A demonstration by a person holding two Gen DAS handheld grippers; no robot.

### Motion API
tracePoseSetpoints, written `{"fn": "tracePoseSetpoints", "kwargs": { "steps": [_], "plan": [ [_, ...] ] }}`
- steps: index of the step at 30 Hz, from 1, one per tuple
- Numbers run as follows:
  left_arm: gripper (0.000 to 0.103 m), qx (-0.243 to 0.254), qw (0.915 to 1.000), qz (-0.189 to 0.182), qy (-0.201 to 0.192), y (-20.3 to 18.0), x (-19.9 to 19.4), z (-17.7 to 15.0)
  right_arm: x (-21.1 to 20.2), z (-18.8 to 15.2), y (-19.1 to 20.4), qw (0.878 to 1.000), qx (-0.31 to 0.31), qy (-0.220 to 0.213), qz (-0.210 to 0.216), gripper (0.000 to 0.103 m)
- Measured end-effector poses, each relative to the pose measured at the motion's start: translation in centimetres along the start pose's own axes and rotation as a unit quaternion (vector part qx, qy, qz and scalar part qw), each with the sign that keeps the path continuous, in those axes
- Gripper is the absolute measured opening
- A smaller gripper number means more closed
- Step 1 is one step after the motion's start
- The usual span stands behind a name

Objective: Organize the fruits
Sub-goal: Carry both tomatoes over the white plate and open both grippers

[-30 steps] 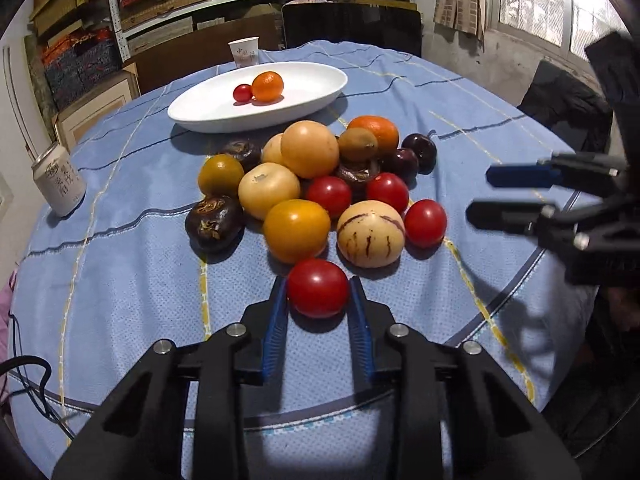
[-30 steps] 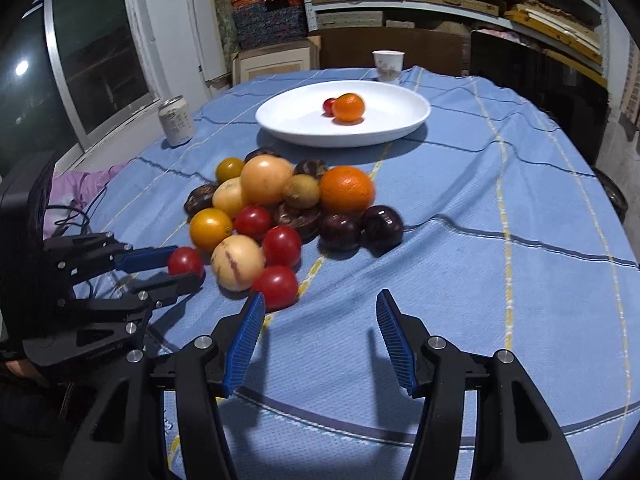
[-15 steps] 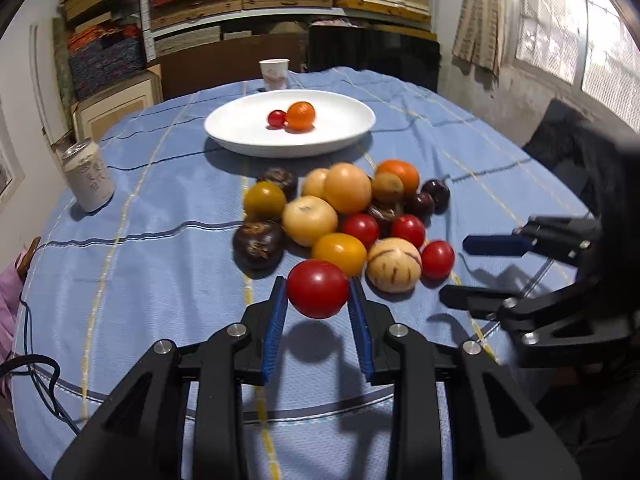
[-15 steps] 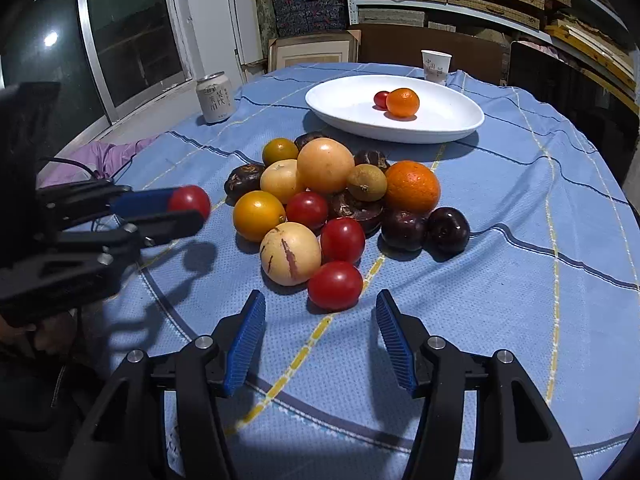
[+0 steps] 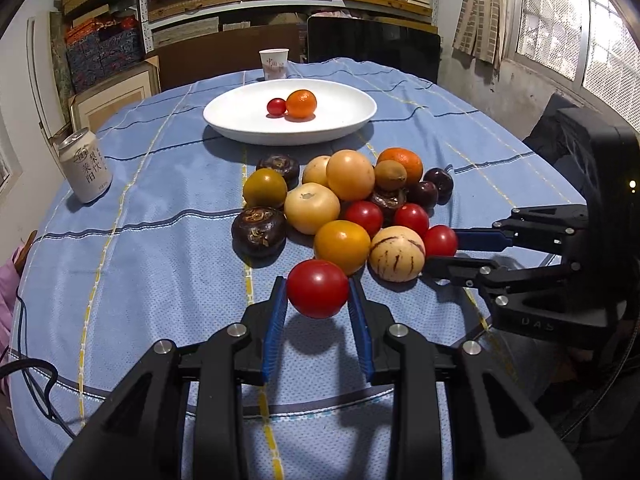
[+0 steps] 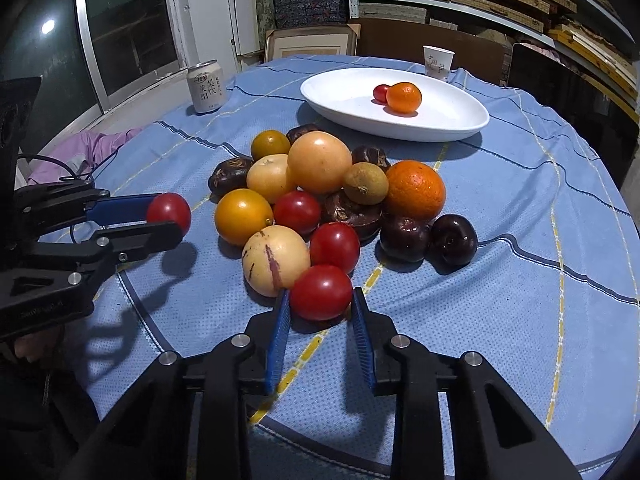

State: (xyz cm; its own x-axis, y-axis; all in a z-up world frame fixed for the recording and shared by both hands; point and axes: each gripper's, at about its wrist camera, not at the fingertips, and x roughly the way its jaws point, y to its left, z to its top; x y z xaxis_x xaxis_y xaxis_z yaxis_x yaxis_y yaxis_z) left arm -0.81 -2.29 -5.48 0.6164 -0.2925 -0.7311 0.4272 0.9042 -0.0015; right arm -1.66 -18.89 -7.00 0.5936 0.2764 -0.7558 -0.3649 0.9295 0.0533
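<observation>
Nearest to us, the left gripper (image 5: pixel 318 300) is clamped on 1 red tomato (image 5: pixel 318 294), lifted off the blue tablecloth (image 5: pixel 160 264) w/ its shadow on the cloth below. The right gripper (image 6: pixel 320 308) has its jaws pressed on a 2nd tomato (image 6: pixel 321 292) at the near edge of the fruit pile; that one looks to be resting on the cloth, tho we can't be sure from this angle. Just beside it sit a pale striped melon (image 6: pixel 276 260) and another red tomato (image 6: pixel 334 247). Behind them the pile (image 5: pixel 348 196) holds yellow, orange, red and dark purple fruit, touching each other. Farther back, a white plate (image 5: pixel 248 120) carries 1 small tomato (image 5: pixel 276 106) touching 1 orange (image 5: pixel 301 103). A drink can (image 5: pixel 85 170) stands well off to the left; a paper cup (image 5: pixel 274 64) stands just behind the plate.
</observation>
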Motion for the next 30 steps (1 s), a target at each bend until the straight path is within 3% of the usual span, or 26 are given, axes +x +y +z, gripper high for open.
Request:
{"fn": "tracePoseSetpoints", "kwargs": {
  "steps": [13,21,25,30],
  "plan": [
    [0.03,-0.007,0.9998,0.007,-0.019,1.3,-0.7,2.4,-3.8,2.7,-4.1,0.998,0.047,-0.051,-0.002,0.031],
    [0.03,-0.024,0.9983,0.01,-0.052,3.8,1.6,10.5,-2.8,9.5,-8.3,0.994,0.068,-0.08,-0.008,0.031],
    [0.03,-0.042,0.9981,0.005,-0.044,5.1,5.2,15.0,-0.1,13.5,-9.8,0.994,0.07,-0.081,-0.009,0.031],
    [0.032,-0.055,0.9983,0.0,-0.018,6.0,10.0,18.4,3.7,16.1,-10.8,0.995,0.067,-0.07,-0.015,0.031]
  ]
}}
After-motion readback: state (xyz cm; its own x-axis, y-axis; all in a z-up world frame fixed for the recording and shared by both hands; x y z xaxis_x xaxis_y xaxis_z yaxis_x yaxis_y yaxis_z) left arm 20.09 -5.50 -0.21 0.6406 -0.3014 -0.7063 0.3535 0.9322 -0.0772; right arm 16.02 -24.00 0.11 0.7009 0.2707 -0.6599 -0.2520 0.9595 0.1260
